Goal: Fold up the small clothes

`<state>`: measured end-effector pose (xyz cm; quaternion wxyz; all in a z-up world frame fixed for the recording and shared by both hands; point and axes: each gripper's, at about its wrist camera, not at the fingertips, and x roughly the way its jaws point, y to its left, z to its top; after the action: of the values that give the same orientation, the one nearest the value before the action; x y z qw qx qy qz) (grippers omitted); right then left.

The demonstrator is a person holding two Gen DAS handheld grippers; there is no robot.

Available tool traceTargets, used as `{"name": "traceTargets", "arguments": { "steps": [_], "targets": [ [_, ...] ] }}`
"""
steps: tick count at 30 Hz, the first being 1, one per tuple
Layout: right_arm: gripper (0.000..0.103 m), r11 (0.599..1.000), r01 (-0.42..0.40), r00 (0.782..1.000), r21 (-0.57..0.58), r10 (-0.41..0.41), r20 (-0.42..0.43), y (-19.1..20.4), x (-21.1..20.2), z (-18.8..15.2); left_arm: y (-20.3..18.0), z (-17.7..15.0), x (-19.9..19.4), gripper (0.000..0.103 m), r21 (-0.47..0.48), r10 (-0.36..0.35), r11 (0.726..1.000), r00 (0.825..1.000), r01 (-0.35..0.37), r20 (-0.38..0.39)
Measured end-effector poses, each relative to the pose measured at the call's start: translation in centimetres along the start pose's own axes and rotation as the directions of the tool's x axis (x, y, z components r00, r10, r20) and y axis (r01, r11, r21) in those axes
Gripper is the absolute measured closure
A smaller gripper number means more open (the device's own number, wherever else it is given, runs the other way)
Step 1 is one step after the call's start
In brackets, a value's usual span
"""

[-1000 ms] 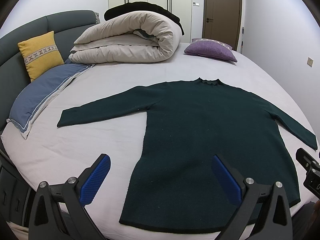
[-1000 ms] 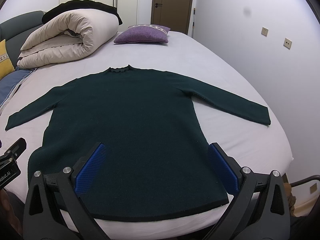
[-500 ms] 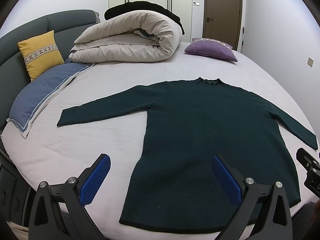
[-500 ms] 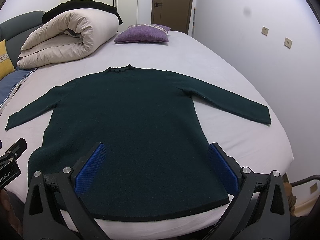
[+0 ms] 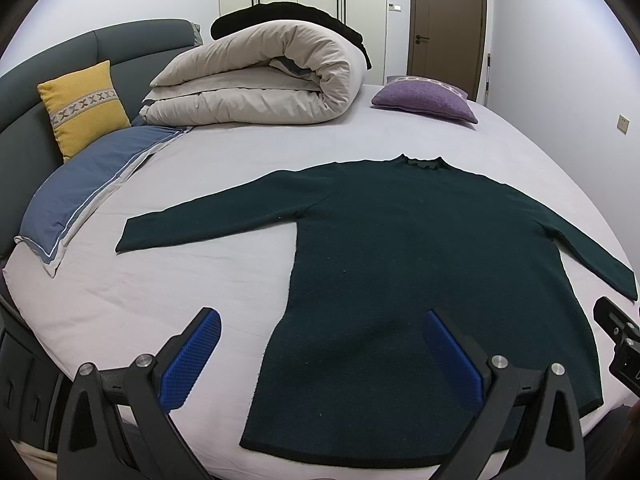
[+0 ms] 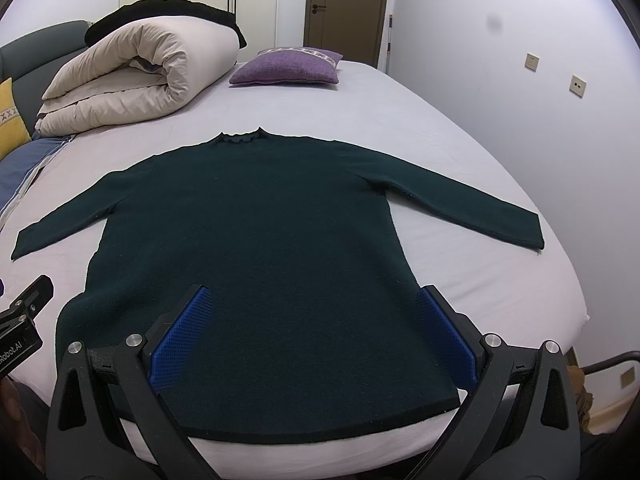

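Observation:
A dark green long-sleeved sweater (image 5: 420, 264) (image 6: 256, 240) lies flat on the bed, collar away from me, both sleeves spread out, hem at the near edge. My left gripper (image 5: 320, 344) hovers open above the sweater's lower left side, with one blue pad (image 5: 192, 360) over bare sheet. Open too, my right gripper (image 6: 316, 328) hangs over the lower right part of the body near the hem. Neither holds anything. Each view catches the other gripper's black body at its edge: the right gripper (image 5: 620, 344) and the left gripper (image 6: 22, 320).
A rolled beige duvet (image 5: 260, 84) with a black garment on top sits at the far side. A purple cushion (image 5: 424, 98), a yellow cushion (image 5: 82, 108) and a blue pillow (image 5: 88, 184) lie near the grey headboard. The bed (image 6: 500, 280) drops off at right near a wall.
Both grippers have barely moved; the views shift only very slightly. The sweater lies as before.

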<state>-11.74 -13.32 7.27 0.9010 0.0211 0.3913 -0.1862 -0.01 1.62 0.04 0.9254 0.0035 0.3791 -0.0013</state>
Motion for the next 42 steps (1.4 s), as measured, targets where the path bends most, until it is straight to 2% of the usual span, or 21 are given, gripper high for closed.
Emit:
{"name": "traceTargets", "arguments": {
  "steps": [13, 17, 20, 23, 25, 27, 29, 31, 34, 36, 37, 39, 42],
  "targets": [
    [0.000, 1.000, -0.001, 1.000, 0.002, 0.001, -0.003, 0.2, 0.1, -0.1, -0.3, 0.0, 0.3, 0.000, 0.011, 0.016, 1.000, 1.000, -0.016, -0.001],
    [0.000, 1.000, -0.019, 1.000, 0.025, 0.019, -0.003, -0.4, 0.7, -0.4, -0.3, 0.0, 0.8, 0.000, 0.004, -0.003, 1.000, 1.000, 0.003, -0.008],
    [0.000, 0.994, -0.065, 0.998, 0.083, 0.064, 0.008, -2.5, 1.3, 0.1, -0.5, -0.3, 1.4, 0.000, 0.019, -0.018, 1.000, 1.000, 0.018, -0.009],
    [0.000, 0.969, -0.135, 0.991, 0.207, 0.129, 0.044, -7.6, 2.4, 0.7, -1.1, -0.5, 2.2, 0.000, 0.046, -0.028, 0.999, 1.000, 0.029, -0.009],
    [0.000, 0.932, -0.169, 0.985, 0.319, 0.150, 0.081, -12.3, 3.8, 0.7, -1.0, -0.5, 3.1, 0.000, 0.024, -0.065, 0.998, 0.998, 0.065, -0.022],
    [0.004, 0.866, -0.173, 0.985, 0.469, 0.146, 0.094, -18.6, 6.3, 0.2, -1.3, -0.2, 4.1, 0.000, 0.022, -0.069, 0.997, 0.997, 0.070, -0.029],
    [0.010, 0.764, -0.193, 0.981, 0.616, 0.163, 0.105, -24.8, 9.0, -1.0, -1.7, 0.0, 5.0, 0.000, 0.038, -0.066, 0.997, 0.998, 0.067, -0.020],
    [0.014, 0.643, -0.181, 0.982, 0.744, 0.161, 0.100, -30.9, 11.8, -2.7, -2.5, 0.3, 6.1, 0.000, 0.075, -0.050, 0.996, 0.999, 0.049, 0.001],
    [0.020, 0.510, -0.180, 0.979, 0.841, 0.175, 0.103, -37.1, 15.5, -4.8, -3.8, 0.5, 8.1, 0.000, 0.121, -0.039, 0.992, 0.999, 0.040, -0.014],
    [0.026, 0.451, -0.164, 0.981, 0.877, 0.171, 0.095, -40.0, 17.5, -5.6, -4.6, 0.6, 9.8, 0.000, 0.130, -0.021, 0.991, 0.996, 0.032, -0.086],
    [0.029, 0.424, -0.163, 0.980, 0.891, 0.172, 0.098, -41.1, 18.4, -6.1, -4.6, 0.8, 10.7, 0.000, 0.097, -0.052, 0.993, 0.991, 0.064, -0.123],
    [0.050, 0.379, -0.184, 0.976, 0.907, 0.179, 0.123, -42.8, 19.8, -6.6, -4.8, 1.1, 11.8, 0.000, 0.058, -0.119, 0.990, 0.983, 0.128, -0.143],
    [0.062, 0.364, -0.194, 0.976, 0.911, 0.169, 0.140, -44.8, 21.5, -6.2, -5.6, 1.5, 13.2, 0.000, 0.068, -0.147, 0.985, 0.978, 0.159, -0.149]
  ]
}}
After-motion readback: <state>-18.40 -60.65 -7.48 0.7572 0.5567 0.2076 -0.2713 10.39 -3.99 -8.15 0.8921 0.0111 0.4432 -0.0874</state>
